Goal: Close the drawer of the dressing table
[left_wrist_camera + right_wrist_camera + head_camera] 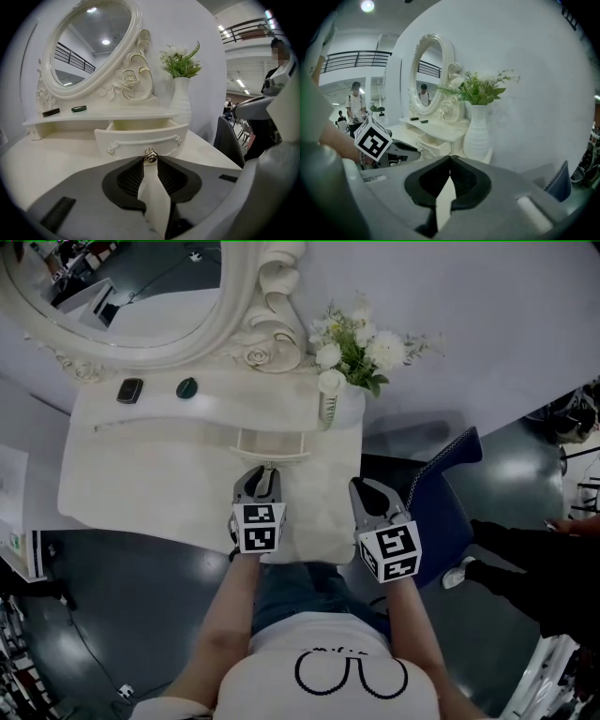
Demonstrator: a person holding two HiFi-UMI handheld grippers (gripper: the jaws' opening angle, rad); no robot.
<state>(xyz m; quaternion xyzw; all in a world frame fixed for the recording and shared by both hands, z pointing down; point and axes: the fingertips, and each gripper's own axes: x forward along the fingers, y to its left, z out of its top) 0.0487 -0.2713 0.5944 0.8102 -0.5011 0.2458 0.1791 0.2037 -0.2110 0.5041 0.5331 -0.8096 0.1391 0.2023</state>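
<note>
Head view shows it plainly: the drawer stands pulled out of the low shelf at the back of the dressing table. It lies straight ahead of the left gripper, with its front face towards that tool. In the left gripper view the jaws are pinched on the small metal knob in the middle of that front, one tip at either side. So this tool has the drawer by its handle.

The right gripper hangs off to the right of the left one and a little back from the drawer. Its jaws are brought together on nothing. It is the farther of the two, and I'd say it has no part in this.

The drawer's long side runs crosswise to the left gripper, left to right. Its travel is straight on, away from the person and towards the mirror. As I judge it, the move is a plain push forward along the gripper's own line, kept square so the front doesn't skew in its opening. What I can see of the inside looks empty, with nothing standing proud to catch.

The vase of flowers sits ahead and to the right of the left gripper, near the drawer's right end, and is the one thing to mind. To the left the tabletop lies bare.
</note>
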